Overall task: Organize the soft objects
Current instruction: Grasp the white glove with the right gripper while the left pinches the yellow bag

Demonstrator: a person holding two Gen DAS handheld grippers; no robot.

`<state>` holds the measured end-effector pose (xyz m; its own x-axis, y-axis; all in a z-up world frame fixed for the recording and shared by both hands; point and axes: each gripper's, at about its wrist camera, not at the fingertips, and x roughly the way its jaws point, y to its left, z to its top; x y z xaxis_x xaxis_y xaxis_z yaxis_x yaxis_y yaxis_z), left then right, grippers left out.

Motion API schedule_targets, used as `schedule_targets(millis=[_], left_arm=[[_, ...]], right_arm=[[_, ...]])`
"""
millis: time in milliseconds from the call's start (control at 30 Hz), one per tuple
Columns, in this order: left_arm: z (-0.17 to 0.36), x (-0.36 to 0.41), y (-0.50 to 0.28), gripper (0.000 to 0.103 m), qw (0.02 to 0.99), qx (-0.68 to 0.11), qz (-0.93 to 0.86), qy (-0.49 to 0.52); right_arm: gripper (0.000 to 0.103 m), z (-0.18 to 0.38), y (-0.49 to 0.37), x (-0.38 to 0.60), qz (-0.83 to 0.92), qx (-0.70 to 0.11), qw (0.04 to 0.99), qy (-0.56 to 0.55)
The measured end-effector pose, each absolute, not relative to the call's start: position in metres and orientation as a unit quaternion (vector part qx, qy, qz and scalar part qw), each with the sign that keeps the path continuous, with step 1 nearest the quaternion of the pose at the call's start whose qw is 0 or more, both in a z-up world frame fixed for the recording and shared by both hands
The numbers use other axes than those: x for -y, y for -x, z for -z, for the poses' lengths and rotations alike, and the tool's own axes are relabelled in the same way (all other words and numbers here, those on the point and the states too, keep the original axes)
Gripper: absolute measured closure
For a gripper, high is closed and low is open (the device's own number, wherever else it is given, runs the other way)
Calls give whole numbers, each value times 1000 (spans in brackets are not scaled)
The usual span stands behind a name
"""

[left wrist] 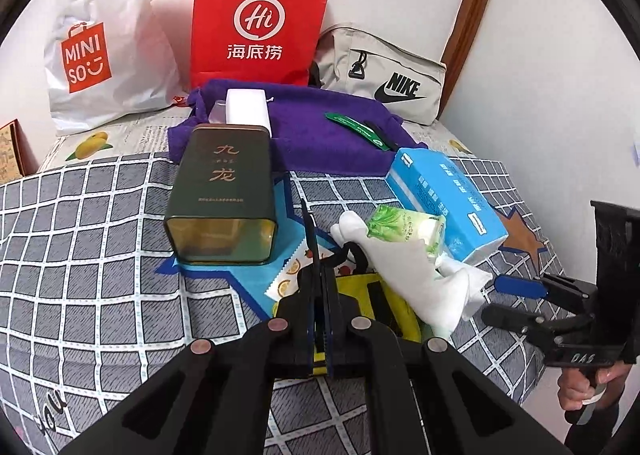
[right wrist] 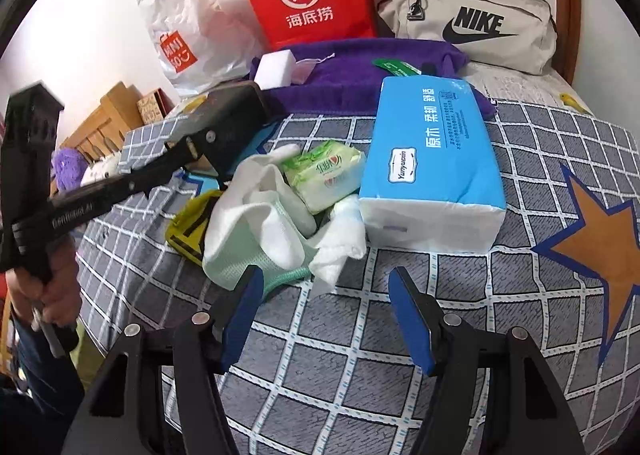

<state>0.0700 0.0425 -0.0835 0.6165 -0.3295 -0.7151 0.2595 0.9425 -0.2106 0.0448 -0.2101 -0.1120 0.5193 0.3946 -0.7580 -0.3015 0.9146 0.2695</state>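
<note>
Right gripper [right wrist: 326, 319] wide open, just before white cloth heap [right wrist: 272, 231]; left gripper [left wrist: 320, 251] pinched together, apparently empty. Cloth light, limp; grab bunched fold.

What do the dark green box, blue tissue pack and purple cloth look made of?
Dark green box: probably metal tin, glossy; its rim reflects light.
Blue tissue pack: thin plastic film wrap with a slight sheen, soft edges and a seam at the white end.
Purple cloth: fabric, likely terry or fleece; matte, fuzzy surface that drapes in folds.
</note>
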Motion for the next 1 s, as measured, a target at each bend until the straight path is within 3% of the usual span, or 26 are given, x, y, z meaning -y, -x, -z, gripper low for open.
schedule_targets(millis=[467,533,600,633,1000], left_arm=[[86,-55,-64,99,897,-411,153,46],[86,-58,-64,99,898,-411,150,47],[86,-61,-64,99,898,-411,148,48],[85,-61,-64,99,898,-411,148,49],[68,-60,-64,99,903,-397,154,58]], right_arm=[[38,110,-71,145,-250,-443,861,0],[53,116,-73,141,-245,-448,860,15],[87,116,-72,144,-261,-444,857,2],[92,114,-71,147,-272,-444,854,-8],[94,66,-56,176,-283,-401,871,-37]])
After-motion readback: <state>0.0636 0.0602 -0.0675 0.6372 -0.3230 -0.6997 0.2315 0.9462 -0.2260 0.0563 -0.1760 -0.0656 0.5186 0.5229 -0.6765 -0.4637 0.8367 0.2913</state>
